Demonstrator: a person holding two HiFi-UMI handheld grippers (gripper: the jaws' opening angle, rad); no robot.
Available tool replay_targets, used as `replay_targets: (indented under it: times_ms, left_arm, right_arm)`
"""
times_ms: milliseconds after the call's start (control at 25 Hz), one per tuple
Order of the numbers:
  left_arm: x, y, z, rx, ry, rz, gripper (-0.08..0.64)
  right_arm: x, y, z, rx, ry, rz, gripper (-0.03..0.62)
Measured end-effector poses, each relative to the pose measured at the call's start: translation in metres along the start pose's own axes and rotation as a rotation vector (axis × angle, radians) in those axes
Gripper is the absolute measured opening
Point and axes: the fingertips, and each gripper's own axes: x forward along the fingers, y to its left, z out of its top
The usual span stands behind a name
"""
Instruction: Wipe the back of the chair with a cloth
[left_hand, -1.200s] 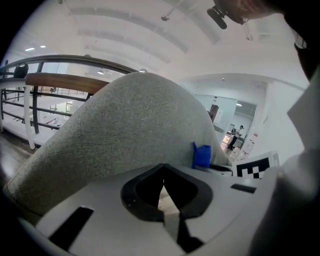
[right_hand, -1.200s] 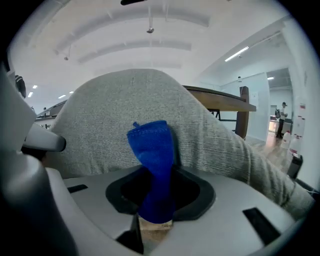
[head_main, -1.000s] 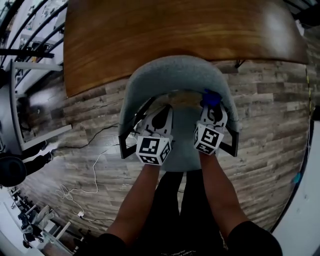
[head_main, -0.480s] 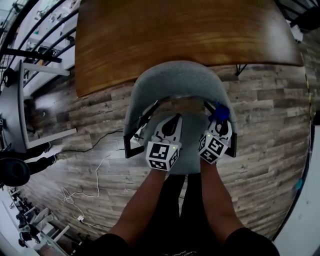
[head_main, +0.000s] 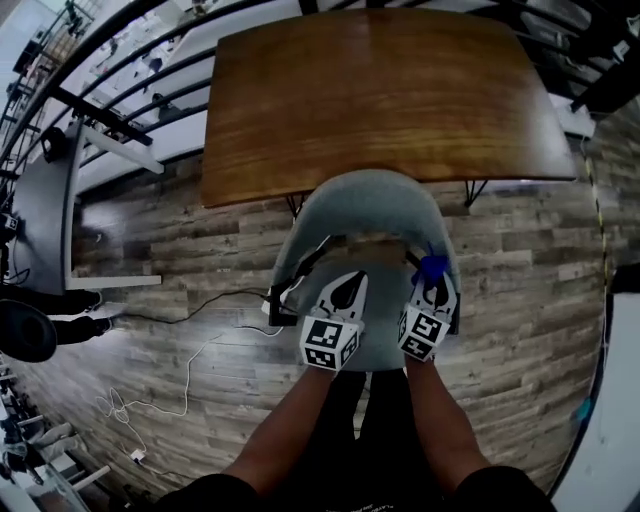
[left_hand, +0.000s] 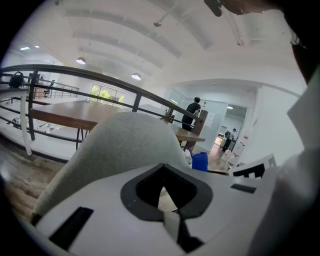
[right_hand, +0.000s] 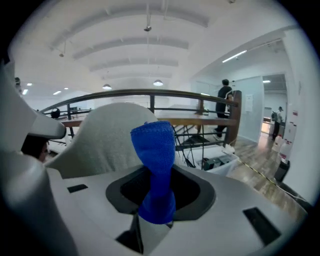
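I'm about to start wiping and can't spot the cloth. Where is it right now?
The blue cloth is pinched in the right gripper and sticks up from its jaws. In the head view it sits by the right edge of the gray chair.

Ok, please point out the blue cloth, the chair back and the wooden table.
blue cloth (right_hand: 155, 147): right gripper view, upper fold.
chair back (head_main: 375, 192): head view, top edge.
wooden table (head_main: 370, 90): head view, tabletop centre.

matt grey fabric chair (head_main: 370, 200), blue cloth (right_hand: 154, 150) — fuzzy weave, glossy wooden table (head_main: 380, 90)
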Motion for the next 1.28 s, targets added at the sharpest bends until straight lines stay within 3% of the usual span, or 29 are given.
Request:
replay_targets:
  times_ms: [200,400,640,840,1080,1280]
  left_arm:
    - [-0.052,-0.017,0.034,0.018,-0.035,-0.024,-0.002]
    - [-0.082,-0.023,0.066,0.050,-0.104,-0.029,-0.002]
    - [-0.110,-0.053,0.067,0.079,-0.124,-0.078,-0.002]
    - [-0.129,-0.095,0.066,0.090,-0.148,-0.125,-0.002]
    - [-0.155,-0.131,0.057,0.139,-0.187,-0.119,-0.002]
    - [-0.203,-0.174,0.045,0.148,-0.249,-0.071,-0.002]
  right_arm:
    - [-0.055,0.033,0.068,-0.081,-0.097,0.162,0.117]
    - [-0.107,0.050,0.109,-0.064,-0.174,0.289,0.117]
    - [-0.177,0.045,0.095,-0.031,-0.147,0.302,0.117]
    - [-0.207,0.035,0.099,-0.105,-0.177,0.342,0.117]
    - [-0.255,0.040,0.105,-0.118,-0.254,0.450,0.117]
    - [-0.306,0.018,0.102,-0.080,-0.302,0.499,0.117]
